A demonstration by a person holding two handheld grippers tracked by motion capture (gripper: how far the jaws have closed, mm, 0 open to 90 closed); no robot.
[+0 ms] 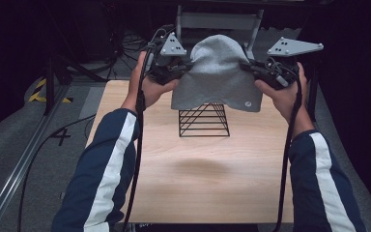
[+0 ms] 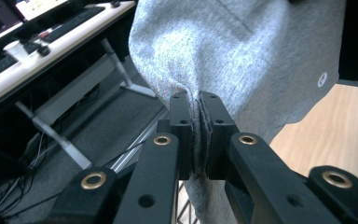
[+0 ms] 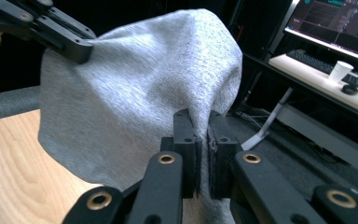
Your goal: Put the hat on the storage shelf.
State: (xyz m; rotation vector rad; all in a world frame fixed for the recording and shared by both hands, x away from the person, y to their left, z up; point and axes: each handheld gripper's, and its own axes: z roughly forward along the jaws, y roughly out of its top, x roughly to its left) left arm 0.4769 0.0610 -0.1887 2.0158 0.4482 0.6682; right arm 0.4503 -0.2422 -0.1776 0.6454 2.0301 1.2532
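- A grey hat hangs in the air over the far part of the bench.
- The left tool is pinched tight on the hat's left edge. In the left gripper view the two black jaws of this tool squeeze a fold of grey cloth between them.
- The right tool is pinched tight on the hat's right edge. In the right gripper view this tool has its jaws close together with grey cloth caught in the gap.
- The hat is stretched wide between the two tools, and its top is round and puffy.
- A black wire rack stands on the bench right under the hat. The hat's bottom edge hangs over the top of the rack and hides it.
- The hat has a small round white tag near its lower right edge.
- The near half of the bench is bare wood, with lots of room.
- The left hand and right hand are at the far left and far right sides of the bench.
- Past the far edge there is a desk with a white cup on it.
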